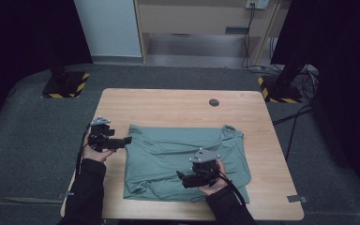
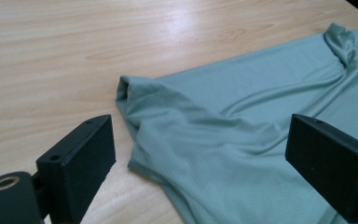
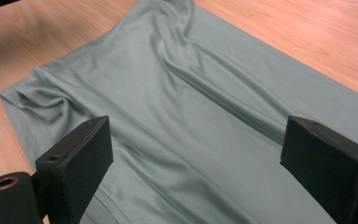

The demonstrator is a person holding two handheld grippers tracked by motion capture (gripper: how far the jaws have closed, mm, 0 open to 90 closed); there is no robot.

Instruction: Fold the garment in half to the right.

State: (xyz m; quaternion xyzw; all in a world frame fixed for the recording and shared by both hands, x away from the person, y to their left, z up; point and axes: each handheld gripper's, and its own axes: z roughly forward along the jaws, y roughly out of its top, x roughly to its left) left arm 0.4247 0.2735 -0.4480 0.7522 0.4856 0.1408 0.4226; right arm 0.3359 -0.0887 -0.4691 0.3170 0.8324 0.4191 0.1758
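I'm looking at one green shirt [image 1: 178,154] lying rumpled across the lower middle of the one wooden table [image 1: 178,105], with two grippers working it and bare wood sitting open along the top and left of the frame. My left gripper [image 1: 124,140] is hovering released at the shirt's left edge, pointing right, while my right gripper [image 1: 180,177] is hanging released over the lower hem, pointing left.

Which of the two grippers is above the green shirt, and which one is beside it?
The right gripper hangs over the green shirt; the left gripper is at its left edge, over the table.
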